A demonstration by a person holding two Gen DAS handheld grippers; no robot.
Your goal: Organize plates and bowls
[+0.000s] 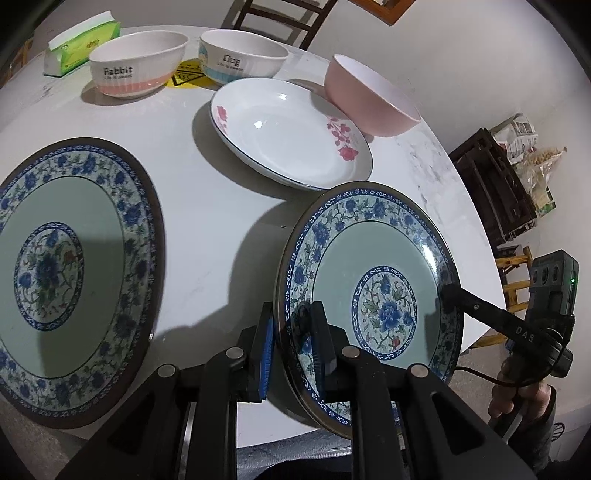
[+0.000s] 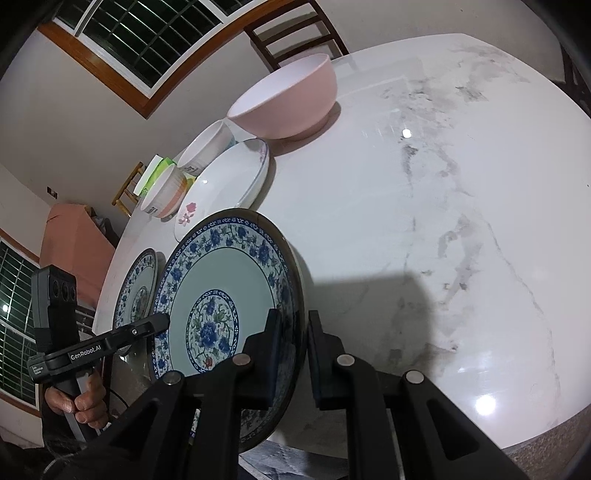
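Note:
A blue floral plate [image 1: 369, 258] [image 2: 221, 280] is held tilted over the white table's [image 1: 221, 206] front edge. My left gripper [image 1: 291, 310] is shut on its left rim. My right gripper [image 2: 294, 317] is shut on the opposite rim; one of its fingers [image 1: 452, 295] shows there. A matching larger blue plate [image 1: 66, 280] [image 2: 136, 288] lies flat to the left. Behind them rest a white rose plate [image 1: 288, 133] [image 2: 229, 177], a pink bowl [image 1: 373, 96] [image 2: 291, 99], a "Rabbit" bowl [image 1: 136, 62] and a "Dog" bowl [image 1: 240, 55].
A tissue pack [image 1: 81, 40] lies at the far left of the table. A dark chair [image 1: 280, 18] [image 2: 295, 37] stands behind the table. Dark wooden crates and bags [image 1: 491, 184] sit on the floor at the right. The marble tabletop [image 2: 443, 184] stretches to the right.

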